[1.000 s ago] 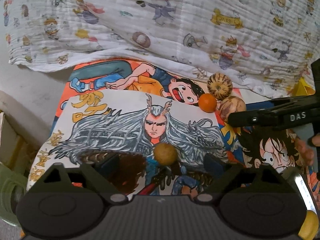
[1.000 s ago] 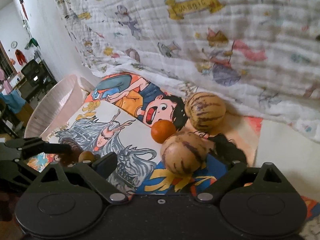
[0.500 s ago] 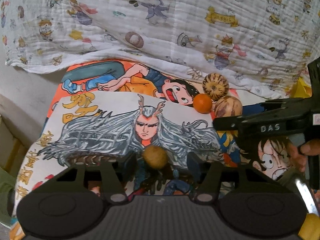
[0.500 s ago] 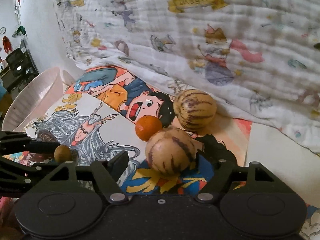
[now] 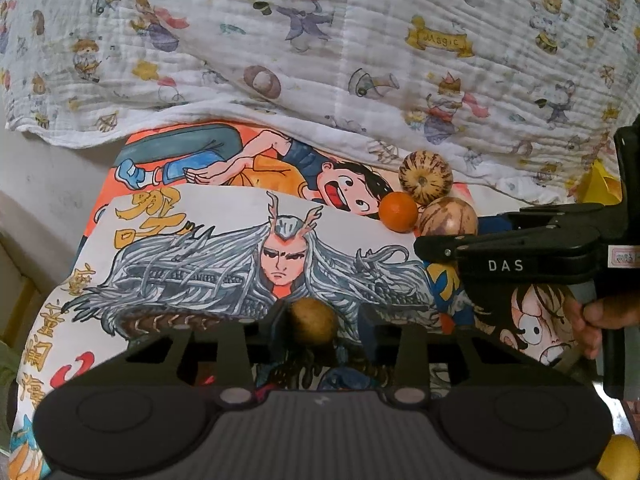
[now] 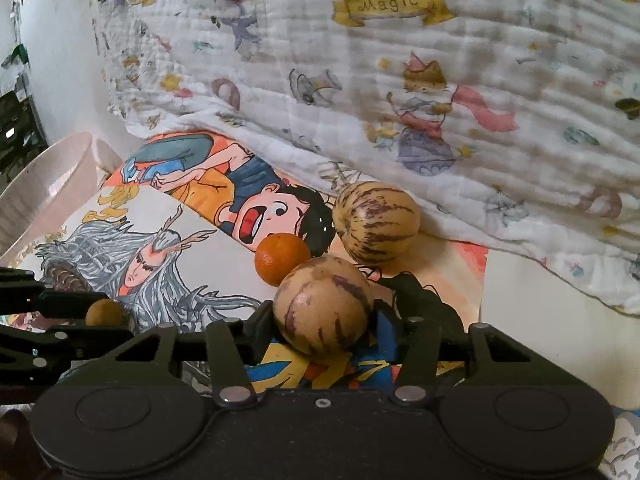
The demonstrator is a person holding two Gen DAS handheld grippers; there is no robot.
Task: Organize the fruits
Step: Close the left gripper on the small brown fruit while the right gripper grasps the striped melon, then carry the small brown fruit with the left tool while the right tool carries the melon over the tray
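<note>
Behind everything we see a printed blanket (image 6: 400, 80) draped down onto cartoon posters (image 5: 200, 248) where the fruit lies. Our right gripper (image 6: 324, 320) is closing on the nearer striped melon (image 6: 322, 308), which sits squarely between its fingers; another melon (image 6: 376, 222) and an orange (image 6: 280, 258) crowd just beyond, touching it. Our left gripper (image 5: 310, 320) is closing around a small brown fruit (image 5: 310, 320), centred, with open poster all round. A pale tub (image 6: 52, 184) waits left.
</note>
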